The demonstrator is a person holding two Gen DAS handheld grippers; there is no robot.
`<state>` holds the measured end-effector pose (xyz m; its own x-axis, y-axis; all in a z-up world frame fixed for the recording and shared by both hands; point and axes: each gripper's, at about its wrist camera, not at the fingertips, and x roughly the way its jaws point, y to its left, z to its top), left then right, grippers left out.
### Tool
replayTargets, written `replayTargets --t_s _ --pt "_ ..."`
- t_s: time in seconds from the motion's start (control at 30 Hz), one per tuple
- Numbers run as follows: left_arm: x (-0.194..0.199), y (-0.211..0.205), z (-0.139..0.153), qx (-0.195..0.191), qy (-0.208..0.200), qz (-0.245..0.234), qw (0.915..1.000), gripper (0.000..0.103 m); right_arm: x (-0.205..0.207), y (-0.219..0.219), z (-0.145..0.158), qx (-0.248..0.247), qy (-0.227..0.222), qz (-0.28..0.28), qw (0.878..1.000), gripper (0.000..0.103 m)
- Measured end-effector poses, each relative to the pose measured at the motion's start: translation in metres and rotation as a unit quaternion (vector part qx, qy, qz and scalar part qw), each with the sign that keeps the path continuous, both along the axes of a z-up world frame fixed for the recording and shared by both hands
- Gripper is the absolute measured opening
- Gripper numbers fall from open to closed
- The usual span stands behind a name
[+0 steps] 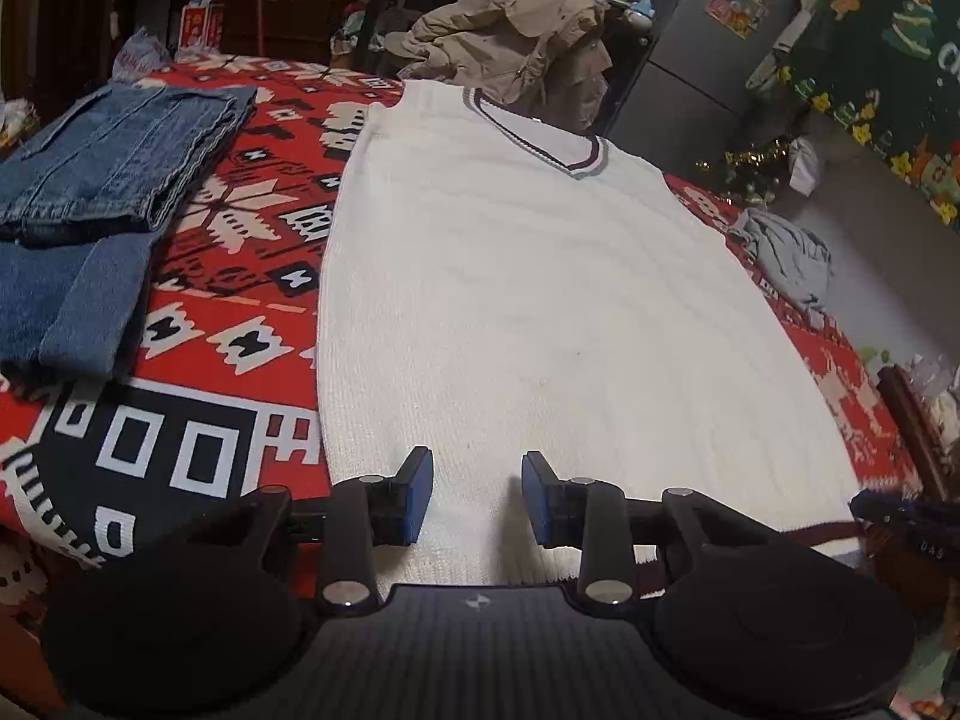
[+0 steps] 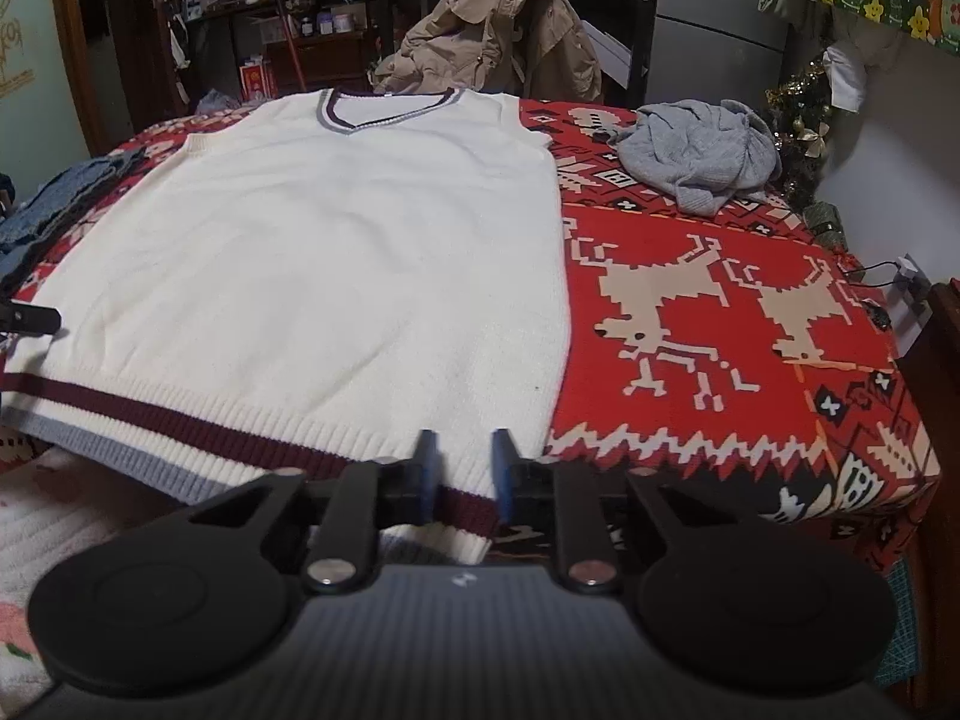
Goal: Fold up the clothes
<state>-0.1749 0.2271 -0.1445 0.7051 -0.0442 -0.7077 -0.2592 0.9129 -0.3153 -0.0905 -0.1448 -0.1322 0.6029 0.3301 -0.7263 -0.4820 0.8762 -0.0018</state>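
Where fingers (image 2: 427, 450) gape, vest (image 2: 336, 252) hem between.

- One white knit vest (image 2: 324, 252) (maroon and grey trim)
- One grey sweater (image 2: 699, 150), crumpled
- One tan jacket (image 2: 498, 42)
- One stack of folded jeans (image 1: 102, 210)
- Two grippers: left gripper (image 1: 477, 495), right gripper (image 2: 465, 474)

The left tool (image 1: 477, 498) holds its 2 blue-padded fingers (image 1: 418, 495) wide apart; the right tool (image 2: 465, 474) holds its own narrower, level.

Red patterned blanket (image 2: 690, 312) carries white vest (image 2: 324, 252), folded jeans (image 1: 102, 180), grey sweater (image 2: 702, 150).
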Motion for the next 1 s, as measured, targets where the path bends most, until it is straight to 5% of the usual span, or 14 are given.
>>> replayTargets --t_s 0.07,0.7,1.0 --pt "0.000 0.001 0.000 -0.007 0.000 0.002 1.0000 0.032 0.004 -0.001 0.002 -0.003 -0.005 -0.013 1.000 0.003" --pt "-0.001 0.003 -0.001 -0.014 -0.001 0.001 0.9999 0.034 0.007 -0.006 0.006 0.033 -0.005 -0.020 0.999 0.009" --pt "-0.002 0.003 -0.001 -0.015 -0.005 0.005 0.9999 0.034 0.021 0.036 -0.010 0.006 -0.011 0.005 1.000 0.008"
